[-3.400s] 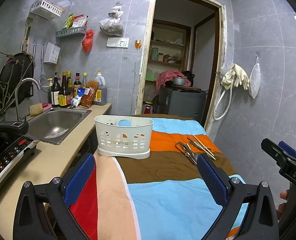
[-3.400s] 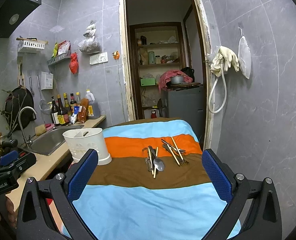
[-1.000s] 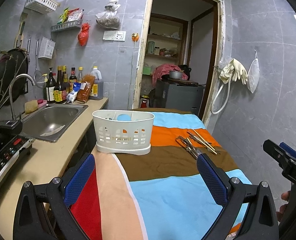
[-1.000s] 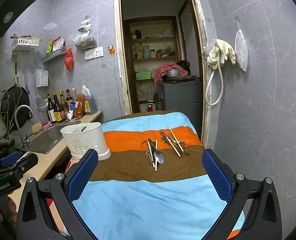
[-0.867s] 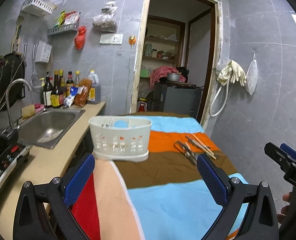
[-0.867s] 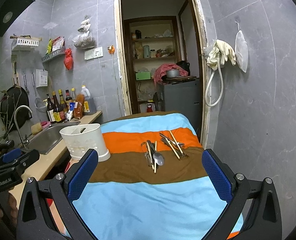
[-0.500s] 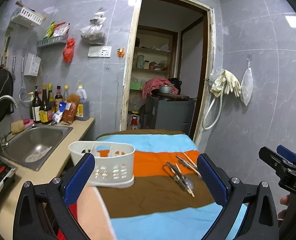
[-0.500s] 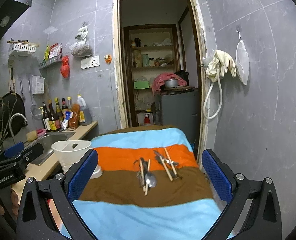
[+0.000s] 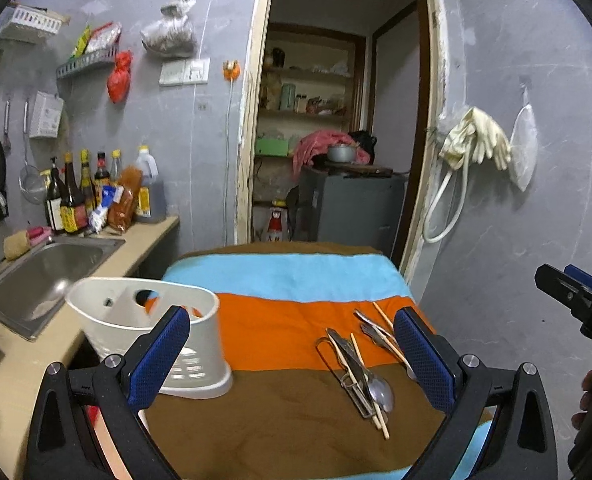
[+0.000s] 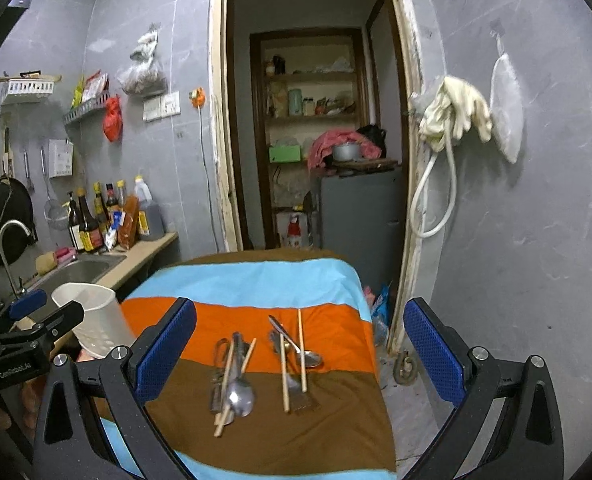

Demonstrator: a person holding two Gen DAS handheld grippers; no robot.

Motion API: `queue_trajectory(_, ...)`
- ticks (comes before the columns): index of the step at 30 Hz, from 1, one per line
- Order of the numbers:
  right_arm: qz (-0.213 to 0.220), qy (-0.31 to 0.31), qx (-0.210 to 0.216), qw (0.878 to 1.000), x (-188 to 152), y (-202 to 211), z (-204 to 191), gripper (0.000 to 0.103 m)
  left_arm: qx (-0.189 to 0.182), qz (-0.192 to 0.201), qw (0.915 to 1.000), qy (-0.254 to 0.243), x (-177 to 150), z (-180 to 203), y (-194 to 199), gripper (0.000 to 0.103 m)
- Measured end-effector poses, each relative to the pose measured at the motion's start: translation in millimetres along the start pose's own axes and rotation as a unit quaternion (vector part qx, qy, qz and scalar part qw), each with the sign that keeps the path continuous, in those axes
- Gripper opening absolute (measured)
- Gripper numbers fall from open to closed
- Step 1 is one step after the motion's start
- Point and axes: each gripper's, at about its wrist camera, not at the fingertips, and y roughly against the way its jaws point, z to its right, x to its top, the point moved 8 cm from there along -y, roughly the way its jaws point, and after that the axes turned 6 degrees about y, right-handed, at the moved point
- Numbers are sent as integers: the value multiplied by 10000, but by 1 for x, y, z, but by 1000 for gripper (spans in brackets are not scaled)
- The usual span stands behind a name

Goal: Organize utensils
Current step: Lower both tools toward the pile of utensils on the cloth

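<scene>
A bench covered by a striped cloth [image 10: 256, 280] carries a white utensil basket [image 9: 144, 336] at its left and two loose heaps of cutlery and chopsticks [image 10: 234, 380] [image 10: 294, 360] lying side by side.

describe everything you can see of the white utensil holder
The white utensil holder looks like plastic: an oval tub, open at the top, with an inner divider that has a round hole, slotted vents low on its wall and a flared base. It stands upright at the left edge of the striped cloth, beside the counter. No utensils show inside; neither claw touches it.
</scene>
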Motion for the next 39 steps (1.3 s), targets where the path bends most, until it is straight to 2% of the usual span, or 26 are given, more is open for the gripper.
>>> queue_trajectory(6, -600, -86, 401, 9974, -13, -77, 22, 102, 112, -616, 9977, 257, -19, 12, -56, 102)
queue_trajectory(13, -1083, -137, 929, 9897, -40, -156, 21, 101, 193, -1128, 9932, 212, -47, 24, -105, 102)
queue_trajectory(15, -1205, -172, 1102, 9864, -49, -177, 17, 98, 173, -1292, 9911, 283, -54, 26, -118, 102)
queue_trajectory(16, -1258, -167, 1152, 9852, -53, -185, 16, 92, 149, -1397, 9895, 334, -59, 28, -125, 101)
queue_trajectory(18, -1429, -148, 1248, 9817, -62, -202, 11, 84, 128, -1609, 9860, 410, -67, 29, -137, 95)
queue_trajectory(23, -1756, -161, 1526, 9724, -82, -236, 1, 65, 58, -2436, 9676, 661, -91, 33, -172, 65)
queue_trajectory(28, -2052, -49, 1682, 9641, -95, -262, -9, 54, 56, -2733, 9576, 912, -100, 32, -193, 55)
queue_trajectory(35, -2366, 59, 1780, 9551, -111, -292, -23, 31, 55, -2956, 9505, 960, -106, 32, -209, 42)
queue_trajectory(39, -2542, 55, 1783, 9505, -115, -304, -32, 29, 83, -3127, 9443, 1021, -107, 32, -215, 35)
